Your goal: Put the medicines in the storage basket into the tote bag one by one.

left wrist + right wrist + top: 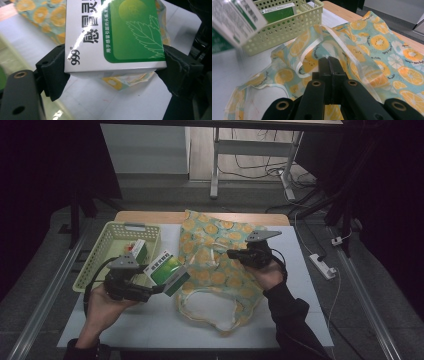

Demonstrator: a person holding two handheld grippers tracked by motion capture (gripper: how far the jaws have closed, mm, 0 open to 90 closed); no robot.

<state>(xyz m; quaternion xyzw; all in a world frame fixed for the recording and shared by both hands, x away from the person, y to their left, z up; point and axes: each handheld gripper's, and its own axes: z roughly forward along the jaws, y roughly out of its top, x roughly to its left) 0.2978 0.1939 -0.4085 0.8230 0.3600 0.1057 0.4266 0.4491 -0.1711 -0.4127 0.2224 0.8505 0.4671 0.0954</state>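
A white and green medicine box [167, 271] [112, 37] is clamped by its two sides in my left gripper [161, 289] [115, 72], above the white table between the basket and the bag. In the right gripper view the same box [234, 20] appears blurred at the upper left. A fruit-print cloth bag [220, 270] [374, 42] [45, 15] lies in the middle of the table. My right gripper [231, 254] [329, 61] is shut on the bag's fabric beside its white hem, and the cloth rises toward the jaws.
A pale green perforated basket [95, 265] [287, 27] stands at the left and holds another green and white box [139, 250] [279, 12]. The white table [150, 320] has bare surface in front of the bag. A power strip [322, 265] lies on the floor at the right.
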